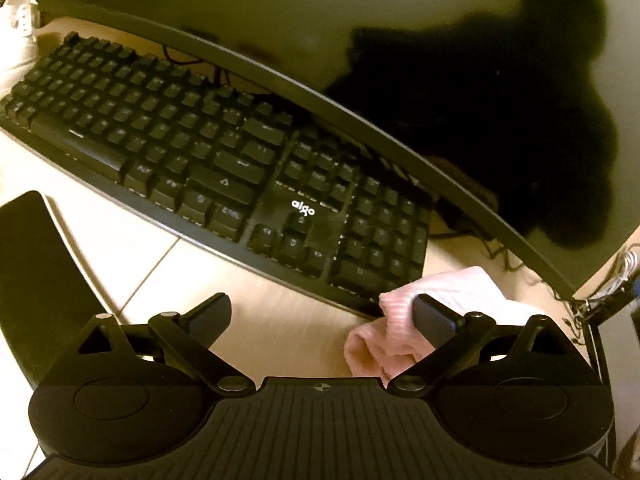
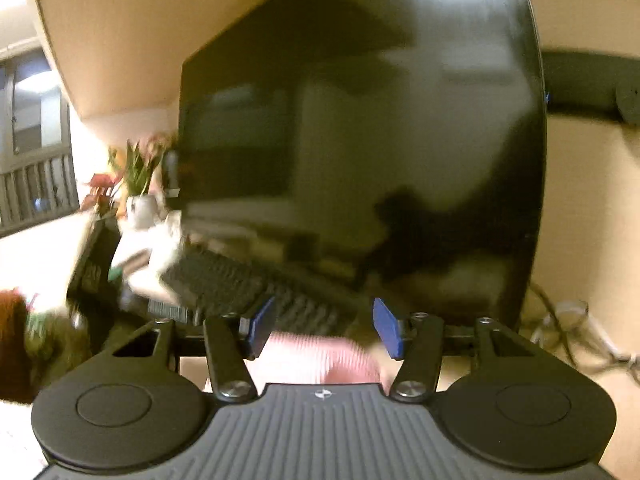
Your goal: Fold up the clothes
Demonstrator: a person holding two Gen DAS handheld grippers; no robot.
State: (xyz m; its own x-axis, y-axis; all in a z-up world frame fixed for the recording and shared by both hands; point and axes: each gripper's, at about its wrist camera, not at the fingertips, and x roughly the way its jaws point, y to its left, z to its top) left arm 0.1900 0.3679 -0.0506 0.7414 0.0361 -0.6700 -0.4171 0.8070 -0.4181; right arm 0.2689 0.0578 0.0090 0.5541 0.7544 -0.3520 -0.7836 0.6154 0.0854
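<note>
The pink ribbed cloth (image 1: 394, 320) lies bunched on the pale wooden bench (image 1: 280, 328), just in front of the keyboard's number-pad end. In the left wrist view it sits at the right side of the left tongs (image 1: 322, 314), and its ribbed edge lies against the right finger (image 1: 434, 318). The left finger stands well apart from it over bare wood, so these tongs are released and grasp nothing.

In the right wrist view the cloth (image 2: 316, 356) shows as a blurred pink mound low between the blue pads (image 2: 262, 326) of the right tongs (image 2: 324, 326). The pads stand partly spread, with a gap on each side of the cloth, so they do not press on it. The cloth seems to lie below them rather than in them, though the blur makes that hard to tell.

Behind the cloth the black keyboard (image 1: 208, 152) runs slantwise across the bench, with a small white logo above its arrow keys. Over it hangs the lower edge of a dark monitor (image 1: 440, 60), switched off, with dim reflections on its glass. Cables (image 1: 504, 256) trail under the monitor at the right. A black flat thing (image 1: 36, 272) lies at the left edge of the bench. A white shoe (image 1: 18, 36) shows at the far left. In the right wrist view a potted plant (image 2: 138, 184) stands left of the monitor, much blurred.
</note>
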